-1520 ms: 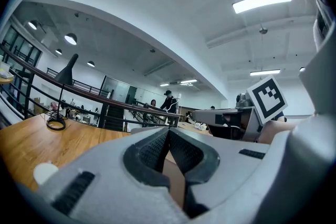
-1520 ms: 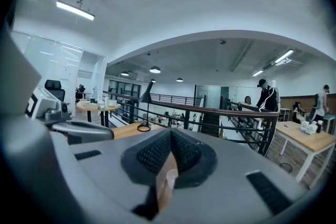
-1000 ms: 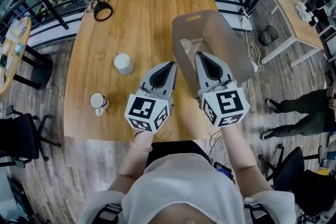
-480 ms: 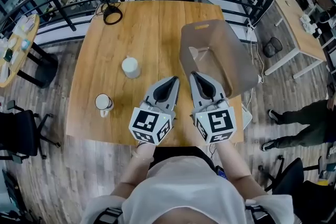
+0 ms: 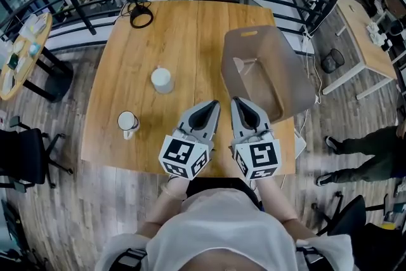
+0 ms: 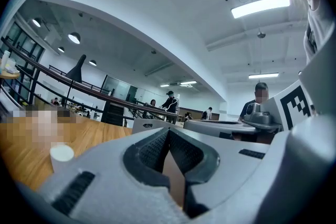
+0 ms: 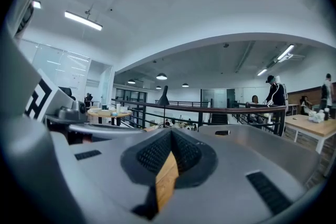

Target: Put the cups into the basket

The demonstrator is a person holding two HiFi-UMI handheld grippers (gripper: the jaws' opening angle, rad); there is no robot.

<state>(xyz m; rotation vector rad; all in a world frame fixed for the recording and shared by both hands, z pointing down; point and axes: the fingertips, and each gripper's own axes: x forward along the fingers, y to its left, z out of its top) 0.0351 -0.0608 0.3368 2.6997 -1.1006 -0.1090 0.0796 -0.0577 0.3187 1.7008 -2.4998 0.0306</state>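
We count two cups, both upright on the wooden table's left half: a white cup and, nearer, a mug with its handle pointing near. One grey basket stands right, long axis near-to-far. Our left gripper and right gripper are both closed, empty.

I count two cups on one table: a white cup farther off and a mug nearer, to the left. One basket stands at the right. I hold two tools: left tool, right tool.
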